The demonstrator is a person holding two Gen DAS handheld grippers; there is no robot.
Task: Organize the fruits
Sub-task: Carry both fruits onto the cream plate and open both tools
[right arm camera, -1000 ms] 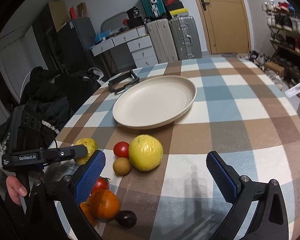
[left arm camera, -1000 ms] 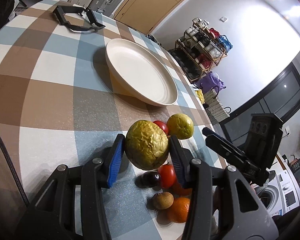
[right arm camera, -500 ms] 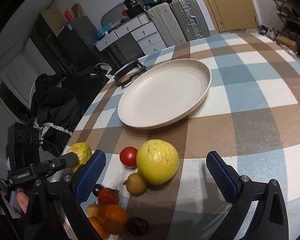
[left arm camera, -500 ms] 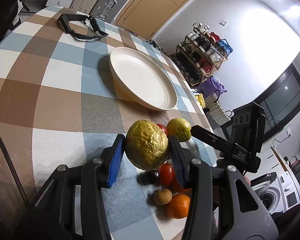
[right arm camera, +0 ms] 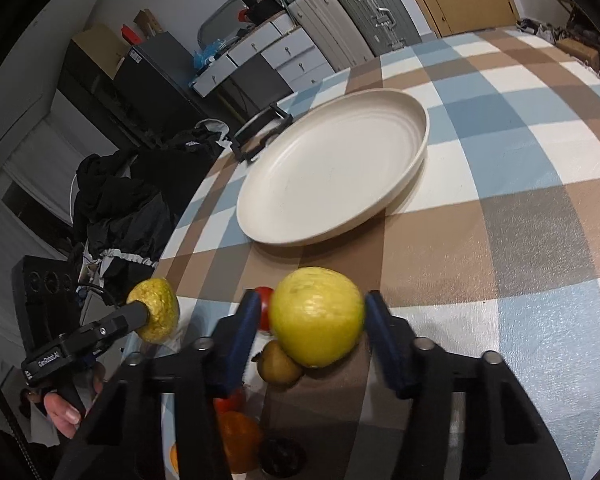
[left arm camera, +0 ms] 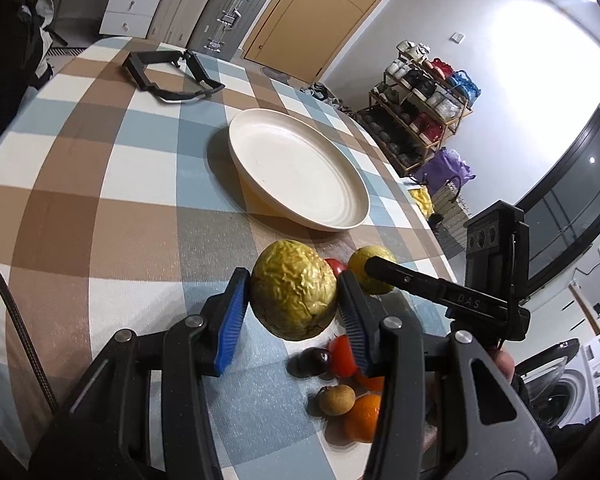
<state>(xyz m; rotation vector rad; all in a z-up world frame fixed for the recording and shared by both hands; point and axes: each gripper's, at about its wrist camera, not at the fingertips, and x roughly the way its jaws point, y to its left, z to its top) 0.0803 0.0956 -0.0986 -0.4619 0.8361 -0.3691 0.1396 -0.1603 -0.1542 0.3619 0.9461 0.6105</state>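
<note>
Faintly, "DAS" on right gripper [left arm camera: 374, 266]

Fruit cluster at both grippers, plate beyond them

Between the left gripper's [left arm camera: 294, 306] pads sits the wrinkled fruit [left arm camera: 294, 294], lifted above the table [left arm camera: 100, 208]; below and right of it lie a tomato [left arm camera: 341, 356], a dark fruit [left arm camera: 310, 362], a small round fruit [left arm camera: 336, 399] and an orange [left arm camera: 362, 416]. The right gripper [right arm camera: 308, 322] has just closed around the smooth round fruit [right arm camera: 316, 316], with 1 small fruit [right arm camera: 278, 364] just under it. Beyond both grippers rests the plate [right arm camera: 418, 140]; behind that, a frame-shaped part [left arm camera: 168, 78].
</note>
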